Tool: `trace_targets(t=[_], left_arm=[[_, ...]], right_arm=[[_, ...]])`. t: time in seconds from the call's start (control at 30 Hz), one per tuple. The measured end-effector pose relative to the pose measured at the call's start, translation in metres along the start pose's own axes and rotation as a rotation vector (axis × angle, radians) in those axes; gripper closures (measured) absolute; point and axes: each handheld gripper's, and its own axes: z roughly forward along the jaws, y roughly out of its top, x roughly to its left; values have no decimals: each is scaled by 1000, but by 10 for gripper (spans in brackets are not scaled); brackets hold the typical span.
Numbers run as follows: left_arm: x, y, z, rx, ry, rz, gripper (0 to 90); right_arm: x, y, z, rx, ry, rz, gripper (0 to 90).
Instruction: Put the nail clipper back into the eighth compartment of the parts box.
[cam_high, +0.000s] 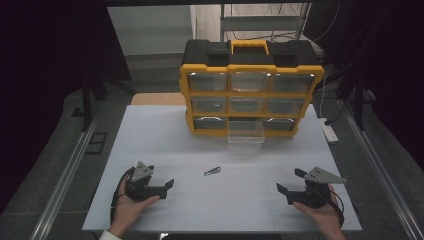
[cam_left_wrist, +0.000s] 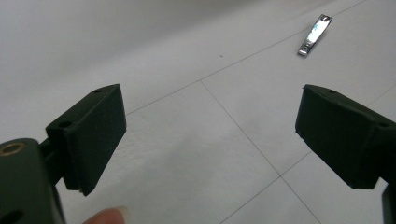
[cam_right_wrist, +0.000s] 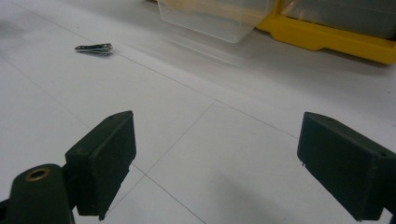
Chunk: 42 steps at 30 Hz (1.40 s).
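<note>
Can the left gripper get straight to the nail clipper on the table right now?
Probably yes. The left gripper has its jaws wide open and empty, and bare white table lies between it and the nail clipper, with nothing in the way.

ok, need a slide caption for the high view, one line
Both open grippers, left gripper and right gripper, rest on the white table flanking a nail clipper, before a yellow organizer with one drawer pulled out.

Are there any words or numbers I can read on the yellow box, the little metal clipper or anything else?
None: no word, number or sign can be read.
Yellow and black drawer cabinet: no label on its frame or drawers can be made out.
Nail clipper: shiny metal, any marking too small to tell.
White table: thin lines, no writing.
</note>
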Motion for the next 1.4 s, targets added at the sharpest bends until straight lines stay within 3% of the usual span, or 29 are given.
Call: trace_targets(t=[0.37,0.77,1.07,1.23,1.4], left_arm=[[-4,-1,-2,-8,-8,23,94],[-3,4,-1,-14,-14,33,95],[-5,12,0,15,-48,34,92],[-9,21,0,22,-69,40,98],[-15,34,-4,8,-80,47,107]], right_arm=[[-4,2,2,0,20,38,123],[-2,-1,8,28,5,32,128],[-5,-7,-1,24,-22,87,131],[-3,-6,-1,21,4,55,135],[-5,-6,2,22,37,55,137]])
